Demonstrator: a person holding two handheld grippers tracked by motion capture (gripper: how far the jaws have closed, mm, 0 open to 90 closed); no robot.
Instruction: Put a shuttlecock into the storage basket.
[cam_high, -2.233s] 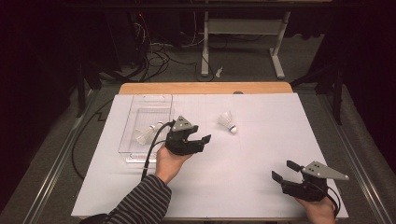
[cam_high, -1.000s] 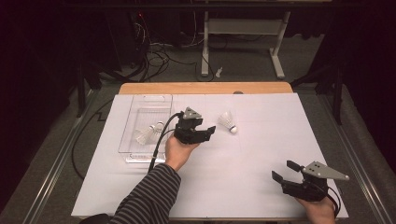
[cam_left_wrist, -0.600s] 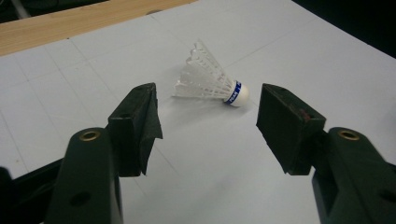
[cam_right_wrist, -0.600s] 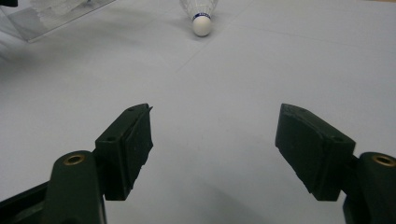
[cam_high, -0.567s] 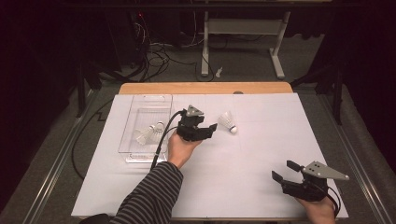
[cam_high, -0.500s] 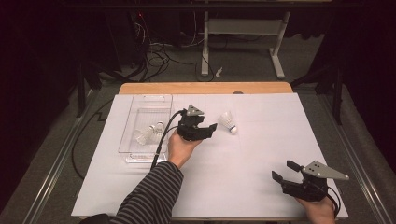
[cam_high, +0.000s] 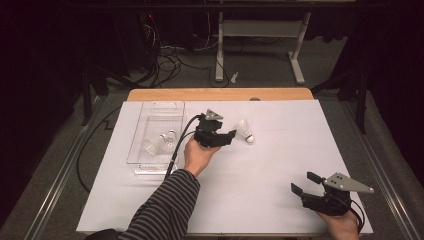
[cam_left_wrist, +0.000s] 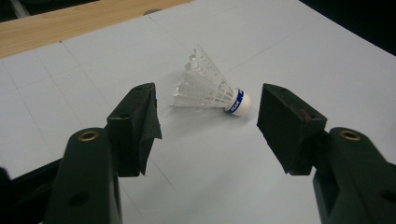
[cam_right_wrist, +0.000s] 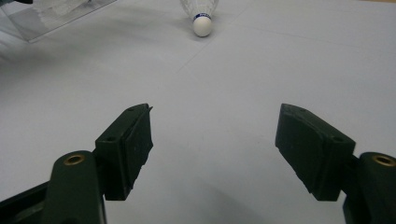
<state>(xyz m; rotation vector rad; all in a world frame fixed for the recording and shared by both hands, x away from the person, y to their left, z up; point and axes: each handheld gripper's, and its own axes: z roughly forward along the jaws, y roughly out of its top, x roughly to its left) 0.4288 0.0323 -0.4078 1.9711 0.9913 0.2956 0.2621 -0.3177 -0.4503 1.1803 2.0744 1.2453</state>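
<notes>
1. Comparing with 2.2 s ago: left gripper (cam_high: 223, 138) advanced from beside the tray (cam_high: 156, 107) to just short of the shuttlecock (cam_high: 244, 131); right gripper (cam_high: 305, 184) unmoved at the near right of the sheet (cam_high: 280, 165).
2. Left gripper: jaws wide apart, empty, framing the shuttlecock (cam_left_wrist: 212, 87), not touching it.
3. Right gripper: jaws wide apart, empty.
4. Shuttlecock: on its side on the sheet, mid-table; long axis flat, cork toward the right, feathers toward the tray.
5. Tray: clear, holding two more shuttlecocks (cam_high: 161, 143).
</notes>
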